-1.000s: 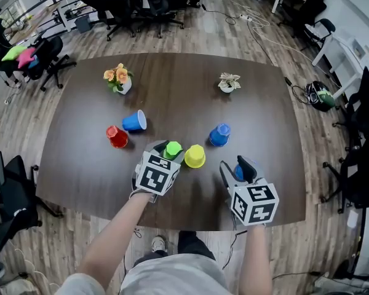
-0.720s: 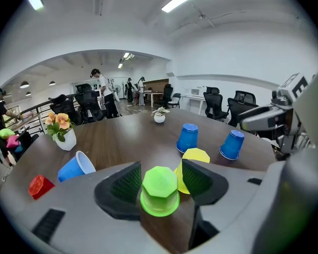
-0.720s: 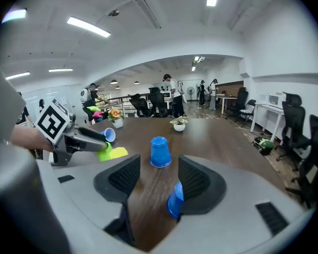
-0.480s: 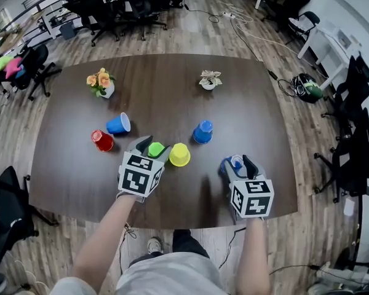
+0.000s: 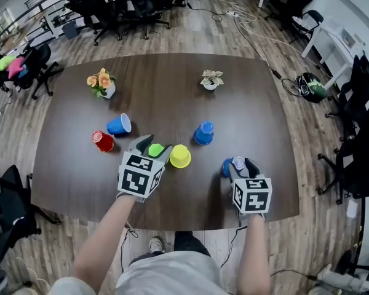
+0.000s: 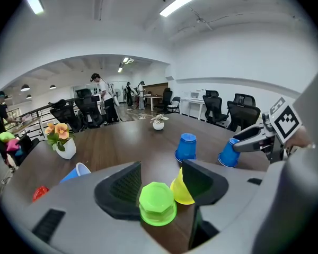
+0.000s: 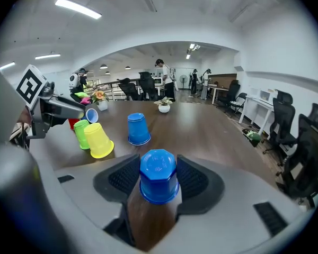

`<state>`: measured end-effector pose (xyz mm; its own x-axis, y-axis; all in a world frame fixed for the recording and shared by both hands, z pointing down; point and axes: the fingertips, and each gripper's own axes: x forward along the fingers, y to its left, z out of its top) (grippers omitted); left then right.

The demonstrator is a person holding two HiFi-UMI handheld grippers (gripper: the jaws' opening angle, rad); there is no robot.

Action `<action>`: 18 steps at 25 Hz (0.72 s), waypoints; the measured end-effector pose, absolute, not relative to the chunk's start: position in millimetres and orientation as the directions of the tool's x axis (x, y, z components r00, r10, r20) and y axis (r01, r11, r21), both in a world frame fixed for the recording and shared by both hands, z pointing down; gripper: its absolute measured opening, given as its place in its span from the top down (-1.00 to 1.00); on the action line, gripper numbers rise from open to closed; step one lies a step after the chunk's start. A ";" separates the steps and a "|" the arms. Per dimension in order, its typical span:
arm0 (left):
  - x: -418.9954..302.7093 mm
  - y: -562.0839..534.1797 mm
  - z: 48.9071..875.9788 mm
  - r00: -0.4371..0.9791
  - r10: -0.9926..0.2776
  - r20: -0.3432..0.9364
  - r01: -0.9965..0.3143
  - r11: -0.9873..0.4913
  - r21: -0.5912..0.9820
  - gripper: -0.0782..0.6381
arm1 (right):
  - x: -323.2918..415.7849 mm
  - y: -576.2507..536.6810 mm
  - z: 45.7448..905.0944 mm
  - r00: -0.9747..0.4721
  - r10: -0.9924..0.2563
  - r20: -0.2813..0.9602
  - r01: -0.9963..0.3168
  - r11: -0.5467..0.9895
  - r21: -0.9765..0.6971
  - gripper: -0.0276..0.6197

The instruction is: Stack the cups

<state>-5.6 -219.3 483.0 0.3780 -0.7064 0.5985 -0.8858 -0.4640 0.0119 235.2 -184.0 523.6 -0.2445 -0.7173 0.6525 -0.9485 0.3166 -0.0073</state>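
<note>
Gripping an inverted blue cup (image 7: 158, 176) between both pads, the right gripper (image 5: 238, 165) holds it to the right of the yellow cup (image 5: 179, 156), apart from it. The cup's long axis is tilted, closed base toward the gripper, mouth down and away.

Left gripper (image 6: 159, 176): jaws apart, just been opening, pads not pressing.

Green cup (image 6: 157, 202): between those jaws, mouth down, axis upright, just left of the yellow cup.

Second blue cup (image 5: 203, 133): inverted, beyond the yellow cup.

Third blue cup (image 5: 119, 125): on its side, far left of the yellow cup, mouth toward it.

Red cup (image 5: 102, 141): farther left.
</note>
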 end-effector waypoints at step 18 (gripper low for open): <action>-29.8 -225.7 479.9 0.317 -0.741 0.591 -0.927 -0.375 0.027 0.12 | 146.3 -214.7 514.7 -0.446 -0.633 0.633 -0.831 0.555 -0.031 0.24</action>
<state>-29.8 -225.7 479.9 0.3171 -0.7414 0.5914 -0.9266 -0.3751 0.0266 146.3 -214.7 514.7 -0.4457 -0.6327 0.6333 -0.8313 0.5550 -0.0305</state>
